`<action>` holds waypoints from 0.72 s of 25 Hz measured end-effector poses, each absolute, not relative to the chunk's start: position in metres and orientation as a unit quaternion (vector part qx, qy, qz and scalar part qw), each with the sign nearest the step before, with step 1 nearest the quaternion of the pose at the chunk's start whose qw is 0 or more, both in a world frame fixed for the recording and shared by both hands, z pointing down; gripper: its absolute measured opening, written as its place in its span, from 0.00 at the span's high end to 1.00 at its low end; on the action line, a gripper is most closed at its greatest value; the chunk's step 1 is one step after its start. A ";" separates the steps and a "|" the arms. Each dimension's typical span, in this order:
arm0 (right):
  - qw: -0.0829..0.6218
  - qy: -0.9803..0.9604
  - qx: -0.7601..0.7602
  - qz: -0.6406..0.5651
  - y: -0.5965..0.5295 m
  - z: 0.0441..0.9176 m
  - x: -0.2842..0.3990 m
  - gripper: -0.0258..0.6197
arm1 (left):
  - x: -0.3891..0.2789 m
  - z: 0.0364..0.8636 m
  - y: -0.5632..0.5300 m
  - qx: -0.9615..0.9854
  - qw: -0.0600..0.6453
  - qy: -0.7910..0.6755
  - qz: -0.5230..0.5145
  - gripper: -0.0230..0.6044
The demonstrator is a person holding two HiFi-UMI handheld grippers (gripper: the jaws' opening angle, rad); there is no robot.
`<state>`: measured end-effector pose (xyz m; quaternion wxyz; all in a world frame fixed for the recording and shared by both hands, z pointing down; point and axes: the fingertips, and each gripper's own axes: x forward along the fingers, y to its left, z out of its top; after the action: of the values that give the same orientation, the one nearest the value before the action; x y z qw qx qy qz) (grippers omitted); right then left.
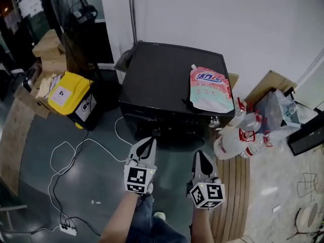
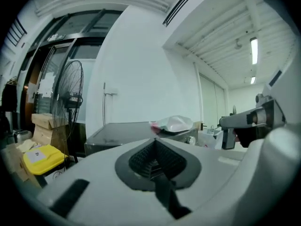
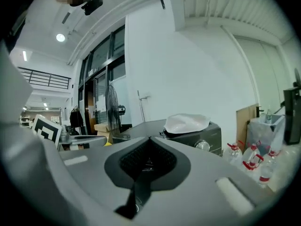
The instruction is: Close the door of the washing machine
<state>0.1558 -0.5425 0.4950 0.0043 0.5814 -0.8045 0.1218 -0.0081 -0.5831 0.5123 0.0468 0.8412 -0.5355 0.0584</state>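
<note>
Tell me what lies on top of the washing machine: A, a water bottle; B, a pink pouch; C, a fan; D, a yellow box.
B: the pouch lies flat on the washing machine, toward the right side of its black top.

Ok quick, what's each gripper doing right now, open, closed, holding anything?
Left gripper: closed, holding nothing.
Right gripper: closed, holding nothing.

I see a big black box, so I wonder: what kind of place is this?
Probably a laundry corner in a storage or work space: a washing machine with a detergent pouch on top, plastic bottles beside it, cardboard boxes.
</note>
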 end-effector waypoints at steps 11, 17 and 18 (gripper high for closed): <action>-0.068 -0.811 0.579 0.051 -0.492 0.388 0.189 0.94 | 0.011 0.387 -0.523 0.831 -0.032 -0.556 0.013 0.95; -0.093 -0.817 0.569 0.016 -0.498 0.340 0.185 0.94 | 0.013 0.344 -0.520 0.831 -0.051 -0.554 0.001 0.95; -0.095 -0.818 0.567 0.009 -0.501 0.334 0.183 0.94 | 0.013 0.340 -0.523 0.830 -0.054 -0.555 0.001 0.95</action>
<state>0.1825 -0.5013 0.3342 -0.0952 0.5667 -0.8183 0.0090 0.0131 -0.5231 0.3402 -0.0539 0.8304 -0.5546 0.0010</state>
